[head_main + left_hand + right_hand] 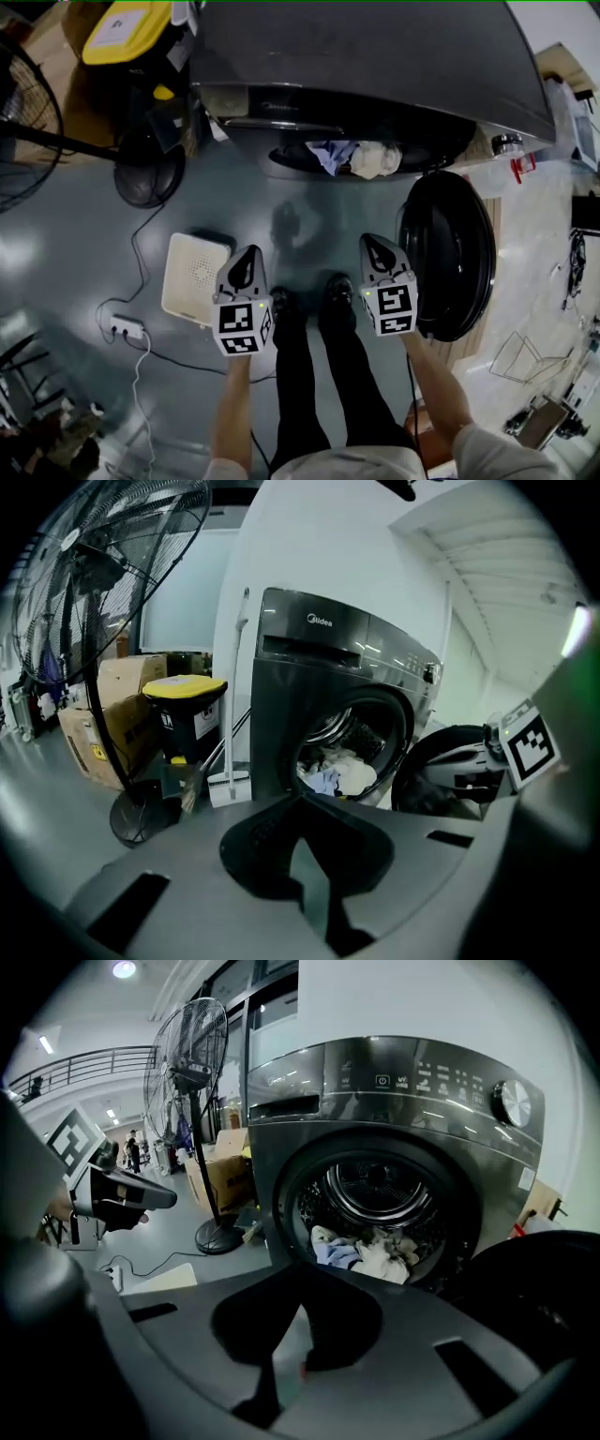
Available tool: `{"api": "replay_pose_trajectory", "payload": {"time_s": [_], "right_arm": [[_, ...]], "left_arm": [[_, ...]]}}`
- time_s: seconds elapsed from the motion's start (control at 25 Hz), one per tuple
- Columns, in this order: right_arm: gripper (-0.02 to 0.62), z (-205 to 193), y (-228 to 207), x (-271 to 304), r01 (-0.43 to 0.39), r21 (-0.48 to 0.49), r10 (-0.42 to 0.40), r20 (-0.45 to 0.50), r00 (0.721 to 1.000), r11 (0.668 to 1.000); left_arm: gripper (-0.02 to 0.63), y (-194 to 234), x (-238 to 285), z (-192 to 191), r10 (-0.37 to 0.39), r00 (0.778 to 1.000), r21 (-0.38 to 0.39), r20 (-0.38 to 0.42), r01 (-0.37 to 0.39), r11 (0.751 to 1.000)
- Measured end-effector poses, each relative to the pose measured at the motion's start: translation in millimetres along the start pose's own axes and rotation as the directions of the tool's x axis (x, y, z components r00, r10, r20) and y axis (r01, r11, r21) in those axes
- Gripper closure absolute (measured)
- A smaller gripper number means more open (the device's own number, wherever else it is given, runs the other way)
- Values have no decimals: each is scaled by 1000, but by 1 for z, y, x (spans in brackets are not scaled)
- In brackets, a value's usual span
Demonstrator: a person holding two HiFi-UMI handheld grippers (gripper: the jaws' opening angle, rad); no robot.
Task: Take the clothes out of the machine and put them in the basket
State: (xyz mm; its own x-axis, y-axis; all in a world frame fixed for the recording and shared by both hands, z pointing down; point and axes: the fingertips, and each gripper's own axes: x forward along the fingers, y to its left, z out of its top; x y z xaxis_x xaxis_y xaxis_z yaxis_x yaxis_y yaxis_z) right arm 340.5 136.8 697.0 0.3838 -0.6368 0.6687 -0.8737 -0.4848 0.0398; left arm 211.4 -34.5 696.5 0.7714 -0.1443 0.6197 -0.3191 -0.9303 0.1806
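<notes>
Both empty, the left gripper (249, 255) and right gripper (375, 246) are pinched closed, and the pale blue-and-white heap of clothes (354, 157) sits at the drum lip of the dark grey washing machine (375, 56), straight ahead, nearer the right one.

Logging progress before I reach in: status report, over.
Left tongs, right tongs both shut, empty, short of the washer. Clothes heaped inside its opening. Door wide open, nothing in the way.

In the head view I see only the front of the clothes (354, 157); the machine (375, 66) hides the rest, and the left edge crops the fan (148, 174).
</notes>
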Motion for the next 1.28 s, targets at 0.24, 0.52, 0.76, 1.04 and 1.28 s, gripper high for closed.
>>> {"api": "replay_pose_trajectory", "payload": {"time_s": [0.24,0.52,0.76,1.04,1.28], "right_arm": [[572,-33,-15,27,22,17,-22,8,1000,1000],[572,-65,-29,48,43,42,-44,9,999,998],[572,-81,-55,50,90,83,-91,6,996,993],[572,-91,-88,68,142,156,-145,7,989,977],[459,-71,-113,106,143,190,-155,51,987,971]], "left_arm": [[589,-9,37,-28,-22,1000,12,-2,22,1000],[589,-30,69,-53,-58,998,38,-20,59,998],[589,-57,92,-61,-110,993,62,-42,112,992],[589,-95,121,-55,-177,983,84,-44,180,980],[589,-113,139,-42,-218,975,117,-35,221,968]]}}
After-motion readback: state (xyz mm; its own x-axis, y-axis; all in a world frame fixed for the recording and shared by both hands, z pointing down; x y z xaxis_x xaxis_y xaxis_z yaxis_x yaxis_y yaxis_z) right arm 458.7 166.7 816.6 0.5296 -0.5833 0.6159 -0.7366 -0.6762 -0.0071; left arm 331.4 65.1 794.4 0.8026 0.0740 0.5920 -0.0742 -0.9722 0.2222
